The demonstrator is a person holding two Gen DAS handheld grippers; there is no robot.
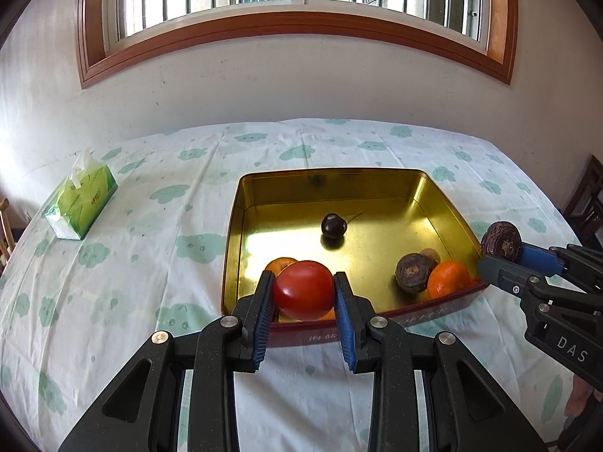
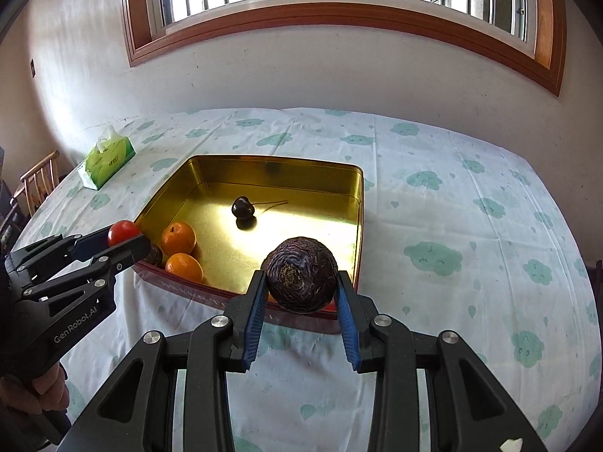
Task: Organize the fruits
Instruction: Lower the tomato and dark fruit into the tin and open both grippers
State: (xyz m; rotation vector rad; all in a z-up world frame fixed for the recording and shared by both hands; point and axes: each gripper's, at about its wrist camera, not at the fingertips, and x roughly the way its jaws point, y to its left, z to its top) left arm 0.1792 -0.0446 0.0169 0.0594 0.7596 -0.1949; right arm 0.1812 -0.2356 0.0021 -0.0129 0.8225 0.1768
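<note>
My left gripper (image 1: 303, 290) is shut on a red tomato (image 1: 303, 289) and holds it over the near rim of the gold tin tray (image 1: 331, 179). My right gripper (image 2: 300, 284) is shut on a dark purple wrinkled fruit (image 2: 300, 274) above the tray's near right corner (image 2: 360, 226). In the tray lie a dark cherry with a stem (image 1: 333, 225), another wrinkled purple fruit (image 1: 413, 273), and oranges (image 1: 448, 279) (image 2: 178, 238) (image 2: 184, 267). The right gripper and its fruit (image 1: 501, 242) show at the right of the left wrist view. The left gripper with the tomato (image 2: 123, 232) shows at the left of the right wrist view.
A green tissue box (image 1: 81, 199) stands at the table's far left. The table has a white cloth with green cloud prints (image 2: 433, 256). A wall with a window is behind. Wooden chairs (image 2: 37, 180) stand off the table's left and right edges.
</note>
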